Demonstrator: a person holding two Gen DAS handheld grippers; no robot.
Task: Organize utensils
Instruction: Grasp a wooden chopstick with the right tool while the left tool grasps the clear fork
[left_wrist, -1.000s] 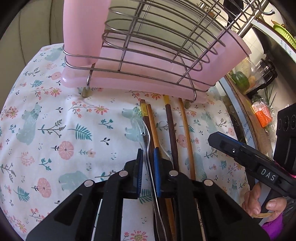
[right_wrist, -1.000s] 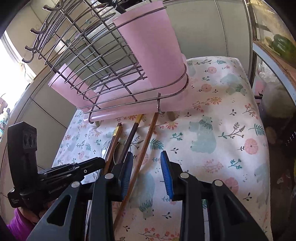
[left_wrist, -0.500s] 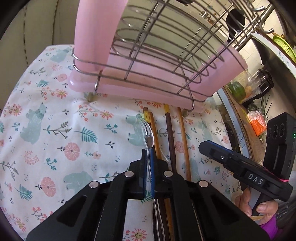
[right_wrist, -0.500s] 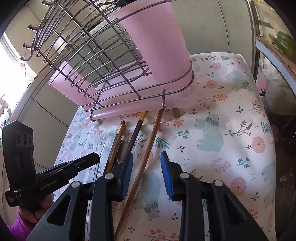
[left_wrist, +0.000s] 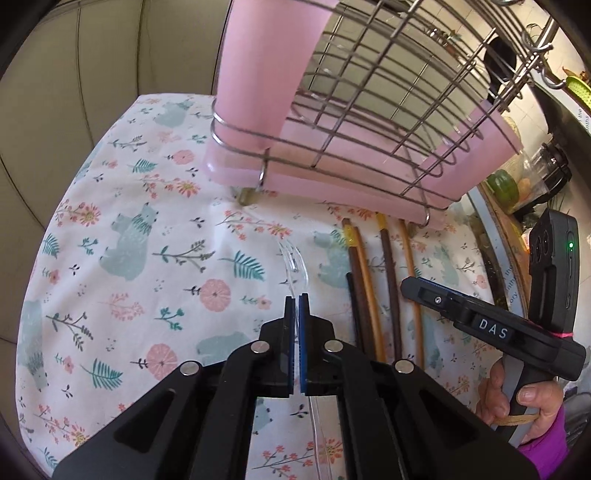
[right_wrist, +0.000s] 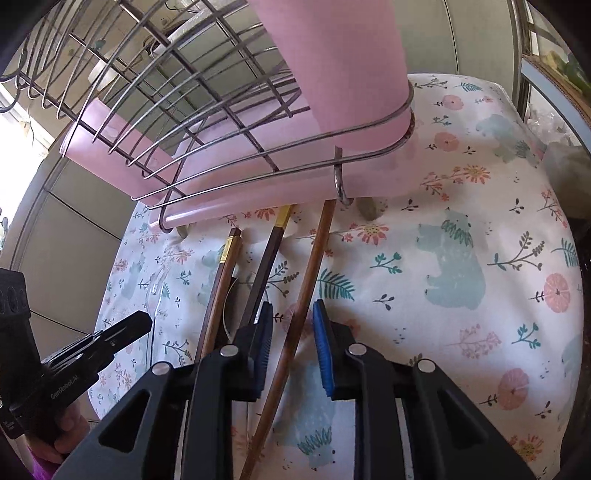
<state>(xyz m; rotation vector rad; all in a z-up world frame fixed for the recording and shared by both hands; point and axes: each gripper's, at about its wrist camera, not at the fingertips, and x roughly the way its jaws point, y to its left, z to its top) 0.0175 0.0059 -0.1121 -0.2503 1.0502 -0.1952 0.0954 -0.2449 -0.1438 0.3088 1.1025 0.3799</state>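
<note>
Floral cloth (left_wrist: 147, 266): pink rack (left_wrist: 354, 122); L gripper (left_wrist: 297, 314) clamps clear fork (left_wrist: 293, 258), R gripper (right_wrist: 291, 325) fingers apart.

Four chopsticks (left_wrist: 389, 280) lie just right of the left gripper (left_wrist: 297, 306) fingers. In the right view only three show plainly, one running between the right gripper (right_wrist: 291, 325) fingers. One clear fork (left_wrist: 294, 258) sits between the left fingers. One curved clear outline (right_wrist: 226, 310), perhaps a spoon, lies left of the right fingers. One wire rack (left_wrist: 258, 74) stands beyond the fingertips.
</note>
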